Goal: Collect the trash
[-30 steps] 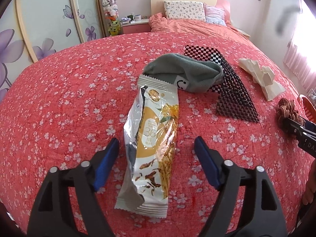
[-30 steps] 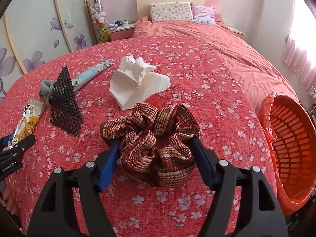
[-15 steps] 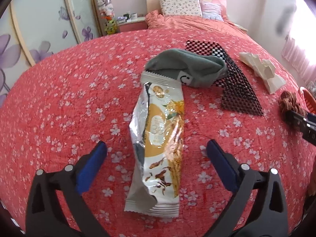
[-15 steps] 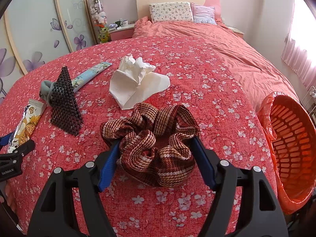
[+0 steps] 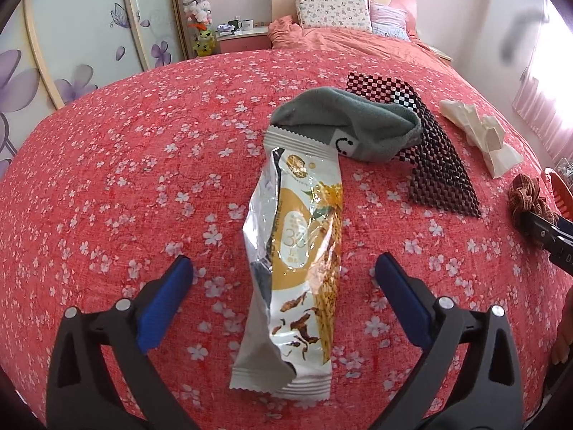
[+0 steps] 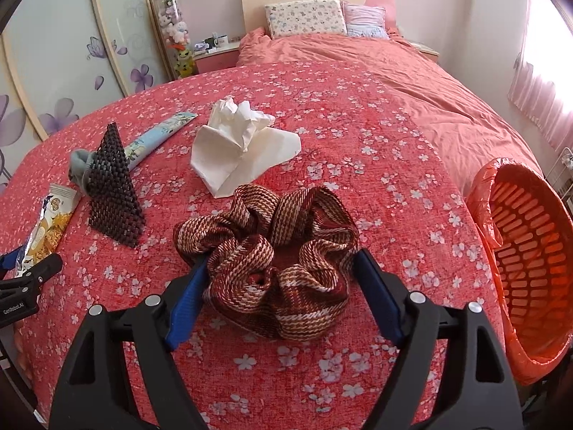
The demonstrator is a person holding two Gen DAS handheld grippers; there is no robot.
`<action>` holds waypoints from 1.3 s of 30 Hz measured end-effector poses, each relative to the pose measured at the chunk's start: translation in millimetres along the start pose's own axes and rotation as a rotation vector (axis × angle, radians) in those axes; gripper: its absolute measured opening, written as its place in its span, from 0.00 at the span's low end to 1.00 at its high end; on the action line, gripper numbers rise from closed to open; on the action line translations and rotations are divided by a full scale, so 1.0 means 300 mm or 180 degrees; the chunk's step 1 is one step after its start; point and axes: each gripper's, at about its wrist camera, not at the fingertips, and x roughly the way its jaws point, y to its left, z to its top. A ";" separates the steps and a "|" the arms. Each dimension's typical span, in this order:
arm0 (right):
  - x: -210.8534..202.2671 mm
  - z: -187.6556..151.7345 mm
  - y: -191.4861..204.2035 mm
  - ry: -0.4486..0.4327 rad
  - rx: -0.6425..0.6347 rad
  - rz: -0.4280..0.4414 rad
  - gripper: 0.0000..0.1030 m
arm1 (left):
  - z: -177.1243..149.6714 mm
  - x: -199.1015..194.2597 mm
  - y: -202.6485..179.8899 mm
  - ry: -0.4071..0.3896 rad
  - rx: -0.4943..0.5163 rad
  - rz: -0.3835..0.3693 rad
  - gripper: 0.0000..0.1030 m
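An empty white and yellow snack wrapper (image 5: 293, 261) lies on the red flowered cloth, lengthwise between the fingers of my left gripper (image 5: 283, 265). That gripper is open wide and touches nothing. The wrapper also shows at the left of the right wrist view (image 6: 46, 229). My right gripper (image 6: 279, 261) is open around a brown woven scrunchie (image 6: 272, 251), its blue pads at the scrunchie's sides. A crumpled white tissue (image 6: 240, 150) lies beyond it. An orange bin (image 6: 530, 261) lined with an orange bag stands at the right edge.
A grey sock (image 5: 351, 129) lies at the wrapper's far end, partly on a dark woven mat (image 5: 429, 157). A light blue tube (image 6: 161, 136) lies behind the mat. The tissue also shows in the left wrist view (image 5: 480, 136). A bed with pillows stands behind.
My left gripper has opened wider around the wrapper and drawn back slightly. The right gripper and scrunchie have not moved.
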 end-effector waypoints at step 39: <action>-0.074 -0.006 0.009 -0.0042 0.0020 0.0158 0.18 | 0.009 -0.067 -0.053 -0.0119 0.0181 -0.0276 0.36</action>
